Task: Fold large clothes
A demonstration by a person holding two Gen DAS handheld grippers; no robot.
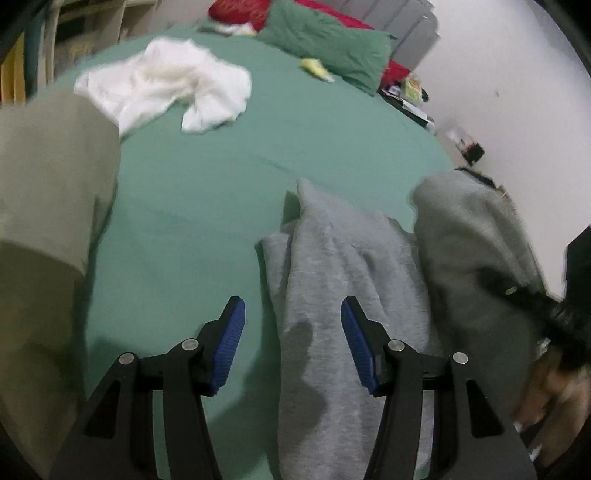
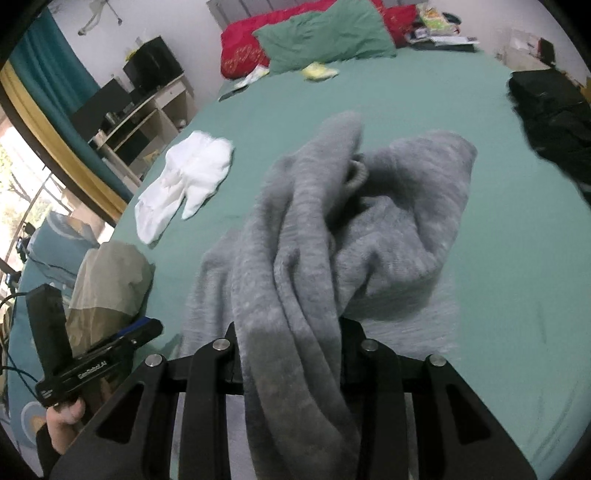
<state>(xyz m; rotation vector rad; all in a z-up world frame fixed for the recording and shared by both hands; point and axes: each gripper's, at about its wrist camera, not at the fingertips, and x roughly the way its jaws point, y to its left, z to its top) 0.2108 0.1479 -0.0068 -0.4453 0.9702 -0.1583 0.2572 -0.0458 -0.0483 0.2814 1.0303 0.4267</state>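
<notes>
A large grey fleece garment (image 2: 332, 229) lies bunched on the green bed (image 2: 498, 258). My right gripper (image 2: 291, 332) is shut on a thick fold of it; the cloth drapes over the jaws and hides the pads. In the left wrist view the same garment (image 1: 332, 280) hangs in a long strip, with another bunched part (image 1: 469, 236) to the right. My left gripper (image 1: 291, 332) is open, blue pads (image 1: 232, 339) apart, its right finger over the grey strip, holding nothing. The left gripper also shows in the right wrist view (image 2: 140, 328), low at the left.
A crumpled white garment (image 1: 166, 81) lies further up the bed (image 1: 207, 192). An olive-beige cloth (image 1: 48, 206) sits at the left edge. Green pillow (image 2: 325, 33) and red bedding (image 2: 243, 48) at the head. Black clothes (image 2: 554, 118) at the right. Shelves (image 2: 140, 110) and a window stand left.
</notes>
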